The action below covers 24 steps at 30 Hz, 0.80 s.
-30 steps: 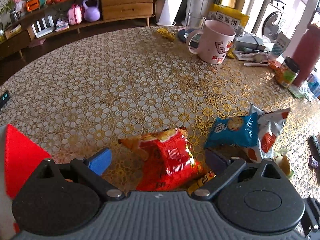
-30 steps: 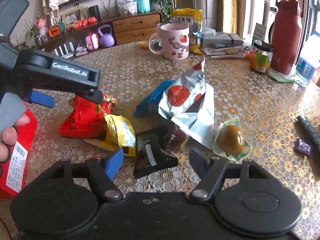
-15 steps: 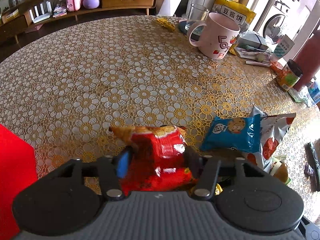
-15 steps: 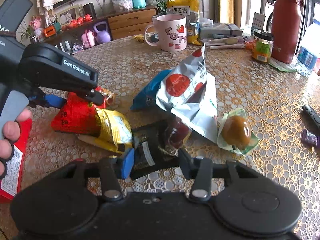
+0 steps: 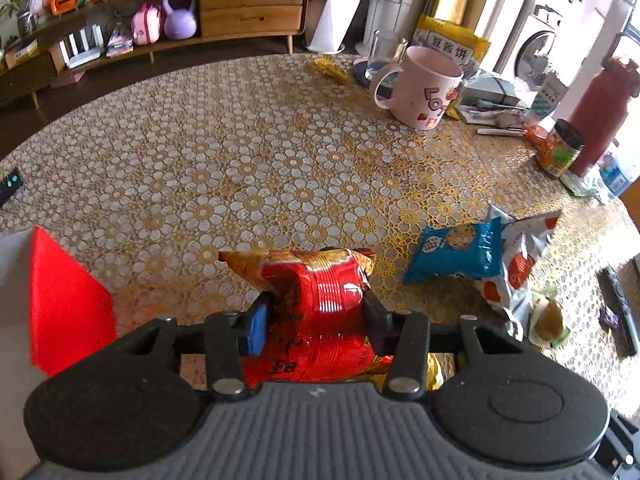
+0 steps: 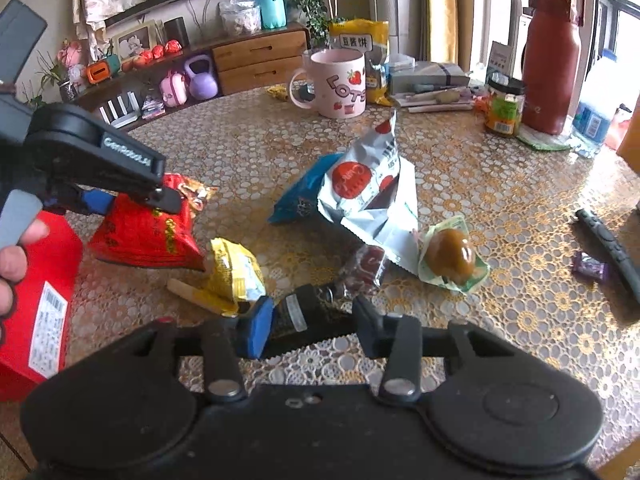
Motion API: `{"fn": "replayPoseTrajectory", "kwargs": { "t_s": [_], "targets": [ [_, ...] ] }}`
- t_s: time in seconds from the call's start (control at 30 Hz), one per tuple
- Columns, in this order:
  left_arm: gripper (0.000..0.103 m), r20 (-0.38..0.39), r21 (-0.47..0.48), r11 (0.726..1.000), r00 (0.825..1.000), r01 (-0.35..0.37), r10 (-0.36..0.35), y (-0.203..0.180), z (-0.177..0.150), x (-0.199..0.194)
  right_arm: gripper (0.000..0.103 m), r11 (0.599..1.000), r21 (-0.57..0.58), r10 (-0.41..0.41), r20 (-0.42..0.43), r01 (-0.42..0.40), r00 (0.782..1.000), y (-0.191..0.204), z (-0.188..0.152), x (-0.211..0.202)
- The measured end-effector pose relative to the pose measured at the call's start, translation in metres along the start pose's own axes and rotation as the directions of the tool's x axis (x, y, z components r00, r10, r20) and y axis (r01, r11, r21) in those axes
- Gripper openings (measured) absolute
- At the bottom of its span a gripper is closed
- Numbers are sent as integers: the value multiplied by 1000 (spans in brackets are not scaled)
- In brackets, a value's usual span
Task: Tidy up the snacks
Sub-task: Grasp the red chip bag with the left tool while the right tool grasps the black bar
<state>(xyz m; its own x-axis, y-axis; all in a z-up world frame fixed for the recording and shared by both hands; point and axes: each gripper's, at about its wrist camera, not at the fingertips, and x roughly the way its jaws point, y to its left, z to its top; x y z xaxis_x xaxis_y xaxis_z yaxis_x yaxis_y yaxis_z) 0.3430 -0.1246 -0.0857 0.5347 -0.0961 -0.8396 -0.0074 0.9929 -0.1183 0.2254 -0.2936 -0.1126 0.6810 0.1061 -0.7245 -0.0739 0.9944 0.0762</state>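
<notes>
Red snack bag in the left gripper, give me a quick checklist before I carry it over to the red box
1. Left gripper shut on the red snack bag: ok.
2. Bag lifted off the table: ok, seen in the right wrist view.
3. Yellow packet not caught with it: cannot tell.
4. Red box within sight on the left: ok.
5. Box open to receive it: cannot tell.
6. Right gripper closed on the black packet: ok.

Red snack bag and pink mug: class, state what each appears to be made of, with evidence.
Red snack bag: seemingly thin plastic film, glossy; it shows creases and bright glints where the left gripper squeezes it. Pink mug: probably glazed ceramic, with thick rigid walls and a smooth sheen.
</notes>
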Motion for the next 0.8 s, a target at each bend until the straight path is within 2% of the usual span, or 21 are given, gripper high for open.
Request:
{"fn": "replayPoseTrajectory", "kwargs": {
  "t_s": [0.33, 0.37, 0.47, 0.5, 0.6, 0.7, 0.73, 0.8],
  "targets": [
    [46, 12, 35, 999, 999, 31, -32, 19, -21, -57, 39, 1000, -4, -26, 25, 26, 999, 6, -6, -42],
    [46, 10, 36, 999, 999, 33, -34, 21, -23, -62, 35, 1000, -3, -27, 28, 27, 999, 7, -6, -47],
    [46, 8, 43, 998, 999, 46, -46, 28, -31, -78, 0, 1000, 14, -21, 34, 21, 999, 9, -6, -61],
    [46, 10, 44, 998, 999, 49, -50, 30, -34, -84, 3, 1000, 22, -19, 34, 18, 999, 9, -6, -64],
    [46, 19, 52, 997, 998, 54, -55, 36, -41, -96, 3, 999, -8, -37, 43, 38, 998, 11, -8, -64],
    [46, 28, 59, 997, 998, 49, -51, 44, -50, -106, 3, 1000, 12, -7, -18, 7, 1000, 3, -13, -45],
    [46, 28, 57, 997, 998, 48, -49, 47, -52, -108, 5, 1000, 16, -14, -28, 14, 1000, -1, -15, -41],
    [46, 27, 55, 997, 998, 52, -54, 53, -56, -112, 17, 1000, 12, -26, -32, 26, 999, -4, -18, -40]
  ]
}}
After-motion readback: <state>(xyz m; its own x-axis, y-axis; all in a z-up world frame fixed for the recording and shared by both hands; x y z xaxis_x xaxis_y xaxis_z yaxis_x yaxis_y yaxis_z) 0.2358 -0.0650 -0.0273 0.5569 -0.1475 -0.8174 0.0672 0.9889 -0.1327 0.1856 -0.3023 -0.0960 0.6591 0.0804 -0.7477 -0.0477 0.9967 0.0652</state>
